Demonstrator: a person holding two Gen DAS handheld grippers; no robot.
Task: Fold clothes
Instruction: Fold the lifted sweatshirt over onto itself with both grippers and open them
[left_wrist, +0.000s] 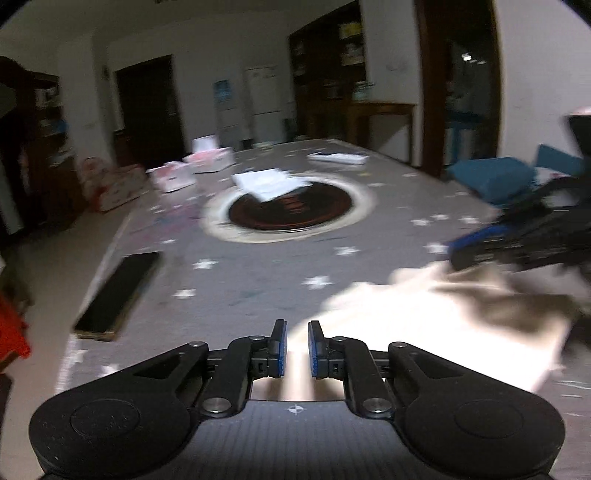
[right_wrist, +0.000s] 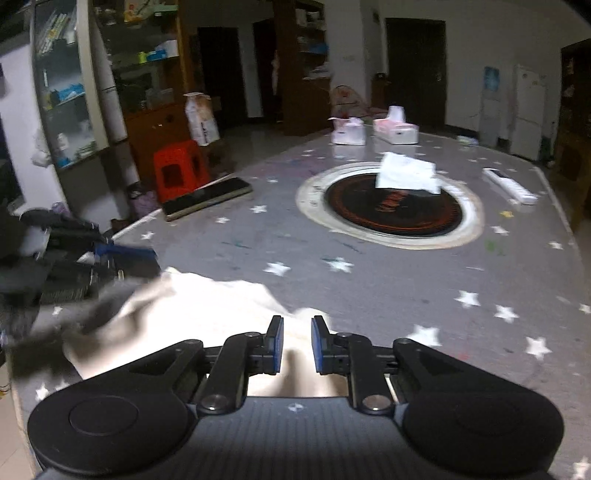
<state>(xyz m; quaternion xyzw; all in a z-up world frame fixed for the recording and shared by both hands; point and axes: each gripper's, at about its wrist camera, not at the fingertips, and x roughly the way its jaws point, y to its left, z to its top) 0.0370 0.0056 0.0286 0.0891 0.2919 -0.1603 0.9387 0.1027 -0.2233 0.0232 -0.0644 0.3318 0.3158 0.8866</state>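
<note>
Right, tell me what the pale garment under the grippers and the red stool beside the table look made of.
Pale cream garment: soft woven or knitted fabric, matte; it lies in loose folds and rumpled edges. Glare and blur hide the weave.
Red square stool: likely moulded plastic, slightly glossy; uniform colour, with a cut-out opening in its side.

- Grey star-patterned tablecloth (right_wrist: 388, 280) covers the table.
- Round black hotplate (right_wrist: 393, 210) sits mid-table, white paper (right_wrist: 406, 173) lying on it.
- Tissue boxes (right_wrist: 395, 131) stand beyond.
- Dark flat slab (left_wrist: 118, 291) lies near the edge.
- Red stool (right_wrist: 179, 168) stands on the floor.
</note>
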